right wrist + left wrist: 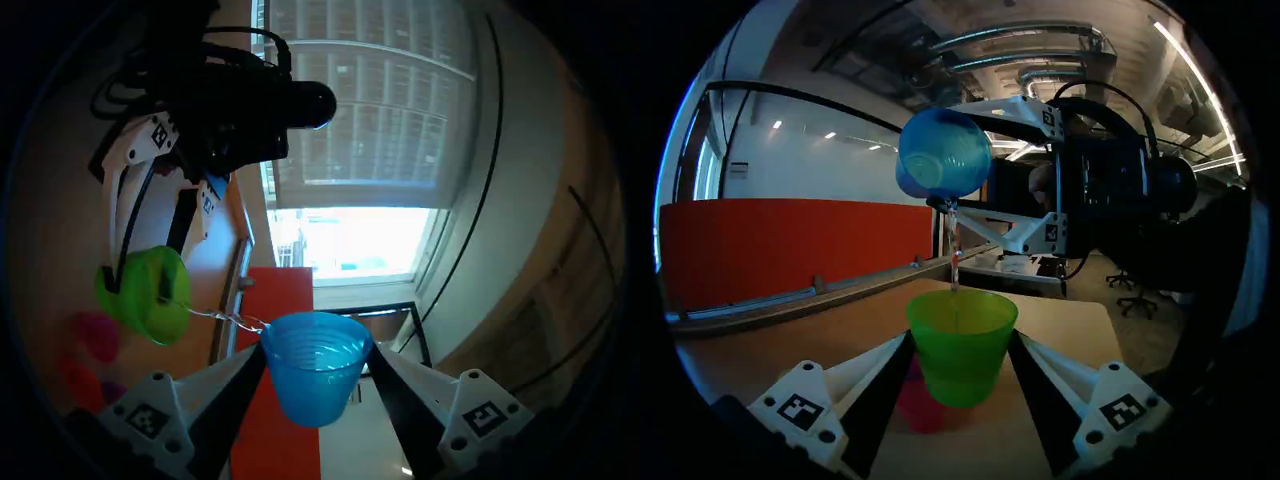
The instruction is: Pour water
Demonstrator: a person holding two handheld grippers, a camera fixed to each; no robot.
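Observation:
In the left gripper view my left gripper (960,364) is shut on a green cup (962,344) held upright above the wooden table (824,336). Above it the right gripper (992,172) holds a blue cup (944,154) tipped over, and a thin stream of water (954,248) falls from its rim into the green cup. In the right gripper view my right gripper (314,376) is shut on the blue cup (314,372); the stream of water (220,316) runs from its lip to the green cup (148,294), which the left gripper (152,284) grips.
A red cup (916,404) stands on the table just behind and below the green cup, with pink and red shapes (92,344) on the table in the right gripper view. An orange partition (792,244) and a rail (824,292) border the table's far side. Office chairs (1132,292) stand at right.

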